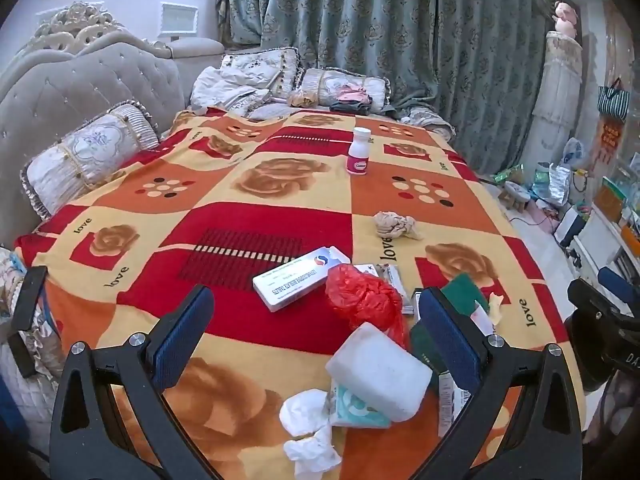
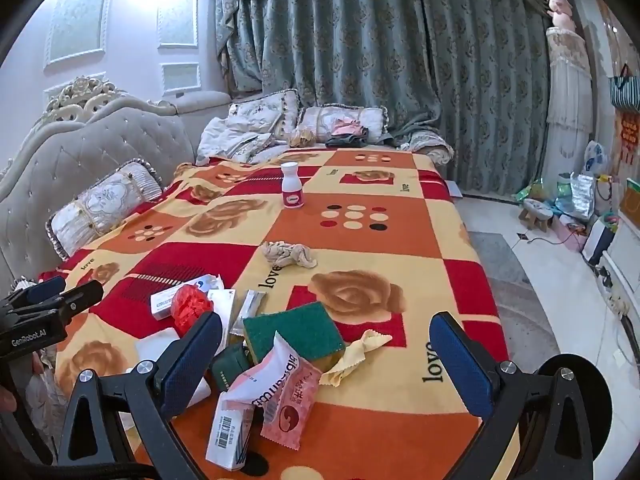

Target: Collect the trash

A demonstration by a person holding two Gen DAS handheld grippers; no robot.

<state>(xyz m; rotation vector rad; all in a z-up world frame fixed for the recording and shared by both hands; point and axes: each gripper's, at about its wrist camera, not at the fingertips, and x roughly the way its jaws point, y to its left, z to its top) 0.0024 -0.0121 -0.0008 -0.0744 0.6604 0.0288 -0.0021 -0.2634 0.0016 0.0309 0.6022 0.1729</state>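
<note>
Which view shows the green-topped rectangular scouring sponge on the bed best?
The right wrist view: the green-topped rectangular scouring sponge lies almost fully exposed there, only a pink printed wrapper covering its near corner. In the left wrist view only part of the sponge shows, cut off by a blue-padded finger.

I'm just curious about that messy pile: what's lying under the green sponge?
The green sponge rests on a yellow wrapper and the blanket. A pink packet overlaps its near edge. Whatever lies beneath its middle is hidden.
</note>
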